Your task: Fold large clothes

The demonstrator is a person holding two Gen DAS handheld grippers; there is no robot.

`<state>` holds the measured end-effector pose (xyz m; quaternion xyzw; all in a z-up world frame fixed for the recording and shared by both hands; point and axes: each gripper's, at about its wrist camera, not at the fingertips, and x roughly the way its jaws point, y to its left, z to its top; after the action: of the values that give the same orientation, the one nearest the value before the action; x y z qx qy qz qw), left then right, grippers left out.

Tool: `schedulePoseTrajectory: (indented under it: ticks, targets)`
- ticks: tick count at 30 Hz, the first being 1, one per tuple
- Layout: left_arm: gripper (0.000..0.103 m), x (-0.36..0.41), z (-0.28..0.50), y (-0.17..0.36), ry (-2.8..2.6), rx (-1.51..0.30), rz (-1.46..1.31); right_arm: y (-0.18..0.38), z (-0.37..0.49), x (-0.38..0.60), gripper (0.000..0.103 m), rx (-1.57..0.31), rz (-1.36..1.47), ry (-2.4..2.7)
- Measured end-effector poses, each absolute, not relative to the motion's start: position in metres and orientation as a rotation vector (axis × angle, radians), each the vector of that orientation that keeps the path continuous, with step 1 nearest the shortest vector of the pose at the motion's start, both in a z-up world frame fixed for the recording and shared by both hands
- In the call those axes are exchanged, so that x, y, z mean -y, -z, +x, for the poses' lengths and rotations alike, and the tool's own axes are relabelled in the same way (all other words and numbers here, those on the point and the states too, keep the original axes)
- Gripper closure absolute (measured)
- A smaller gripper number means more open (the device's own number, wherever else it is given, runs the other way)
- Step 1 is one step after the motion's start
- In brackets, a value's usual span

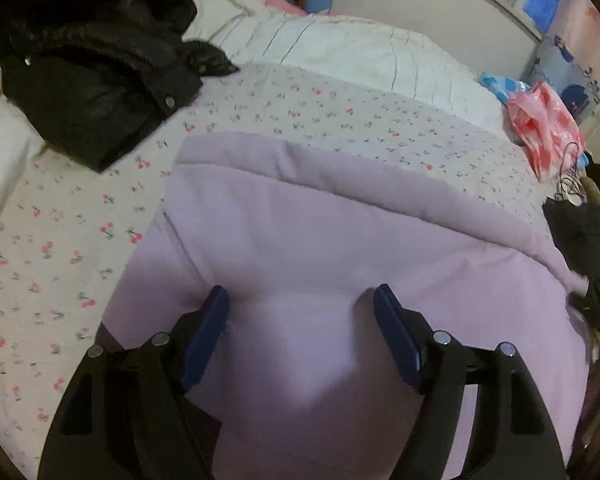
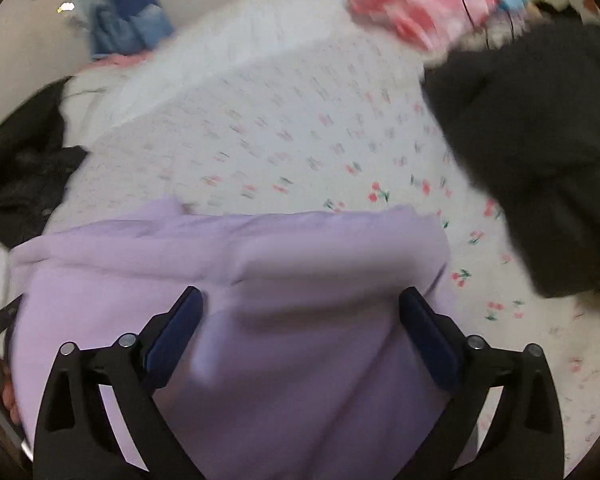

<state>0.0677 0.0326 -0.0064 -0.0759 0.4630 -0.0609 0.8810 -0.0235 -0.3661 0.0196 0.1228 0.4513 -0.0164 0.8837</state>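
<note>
Left wrist view shows both the left gripper (image 1: 300, 300) and the right gripper (image 2: 300, 300) released above the folded lilac garment (image 1: 340, 240) on the bed (image 1: 60, 240), so its loose top layer may spring open.

The sheet (image 1: 80, 216) lies bare between the lilac garment (image 1: 340, 240) and the black jacket (image 1: 96, 80) heaped at far left, and a wide bare band runs beyond the garment's far edge up to the white duvet (image 1: 360, 48). On the right a dark coat (image 2: 540, 152) sits close to the garment's corner, leaving only a narrow strip of sheet, with a pink bag (image 2: 412, 4) behind it. Both grippers (image 1: 300, 316) (image 2: 300, 316) hang over the garment with nothing between the jaws
</note>
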Motion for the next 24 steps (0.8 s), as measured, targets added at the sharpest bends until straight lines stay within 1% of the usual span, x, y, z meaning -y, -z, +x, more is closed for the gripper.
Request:
schedulePoseTrajectory:
  ticks: [3, 4, 6, 7, 8, 12, 15, 17, 19, 20, 22, 24]
  targets:
    - [0.020, -0.034, 0.046, -0.004, 0.124, -0.897, -0.135, -0.053, -0.071, 0.356, 0.008, -0.805, 0.192, -0.006]
    - [0.020, -0.033, 0.045, 0.001, 0.116, -0.900, -0.110, -0.049, -0.076, 0.355, 0.008, -0.808, 0.174, 0.002]
    - [0.019, -0.030, 0.052, 0.017, 0.101, -0.934, -0.086, -0.019, -0.077, 0.357, 0.006, -0.891, 0.139, 0.045]
    - [0.019, -0.028, 0.052, 0.018, 0.104, -0.935, -0.093, 0.005, -0.070, 0.360, 0.006, -0.949, 0.153, 0.026]
    - [0.019, -0.027, 0.051, 0.015, 0.091, -0.927, -0.088, 0.009, -0.072, 0.361, 0.006, -0.956, 0.169, 0.027]
    - [0.019, -0.018, 0.012, -0.004, 0.100, -0.868, 0.013, -0.027, -0.100, 0.352, 0.006, -0.891, 0.163, 0.035]
    - [0.019, -0.017, -0.026, -0.011, 0.105, -0.811, 0.093, -0.054, -0.152, 0.328, 0.006, -0.797, 0.110, -0.010]
    - [0.019, -0.019, -0.051, -0.014, 0.113, -0.797, 0.113, -0.046, -0.176, 0.322, 0.006, -0.800, 0.078, 0.015]
    - [0.019, -0.020, -0.068, -0.015, 0.118, -0.786, 0.133, -0.019, -0.181, 0.323, 0.006, -0.863, 0.094, 0.024]
    - [0.019, -0.020, -0.078, -0.015, 0.119, -0.785, 0.144, -0.009, -0.186, 0.323, 0.006, -0.842, 0.081, 0.019]
    - [0.019, -0.021, -0.096, -0.016, 0.132, -0.790, 0.159, -0.010, -0.191, 0.317, 0.006, -0.838, 0.058, 0.034]
    - [0.019, -0.023, -0.112, -0.019, 0.137, -0.781, 0.173, -0.018, -0.197, 0.316, 0.006, -0.848, 0.099, 0.044]
